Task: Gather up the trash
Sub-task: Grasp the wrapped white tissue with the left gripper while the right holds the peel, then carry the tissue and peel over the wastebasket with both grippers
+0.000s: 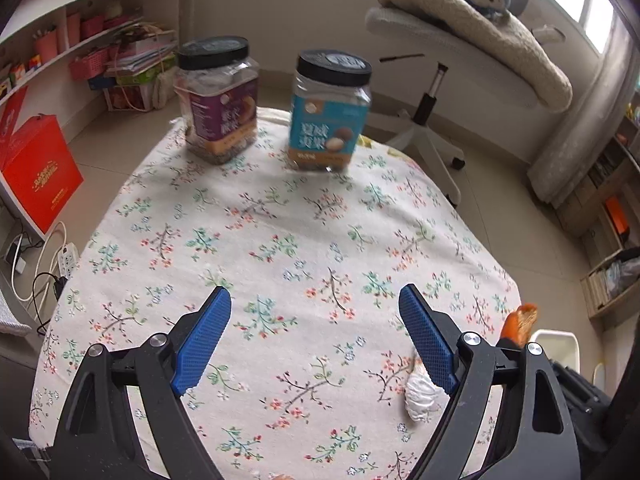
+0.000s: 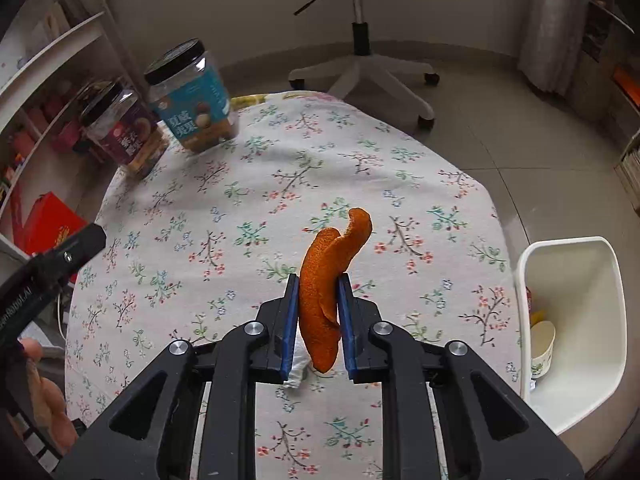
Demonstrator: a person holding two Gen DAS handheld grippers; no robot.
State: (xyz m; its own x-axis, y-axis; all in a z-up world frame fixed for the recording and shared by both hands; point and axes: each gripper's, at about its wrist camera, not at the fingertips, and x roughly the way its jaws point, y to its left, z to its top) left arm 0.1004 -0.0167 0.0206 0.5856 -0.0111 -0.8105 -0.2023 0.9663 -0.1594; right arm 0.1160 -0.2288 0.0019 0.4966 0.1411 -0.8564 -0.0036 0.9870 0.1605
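My right gripper (image 2: 318,284) is shut on a curled orange peel (image 2: 326,276) and holds it above the floral tablecloth (image 2: 280,184). The peel's tip also shows in the left wrist view (image 1: 520,322) at the table's right edge. A white bin (image 2: 572,320) stands on the floor right of the table, with a paper cup (image 2: 542,348) inside. My left gripper (image 1: 315,300) is open and empty above the near part of the table. A crumpled white tissue (image 1: 420,396) lies by its right finger; a bit of it shows under the right gripper (image 2: 296,376).
Two black-lidded jars stand at the table's far side: a purple one (image 1: 220,100) and a blue one (image 1: 328,112). A white office chair (image 1: 432,80) stands behind the table. Shelves and a red box (image 1: 36,168) are on the left.
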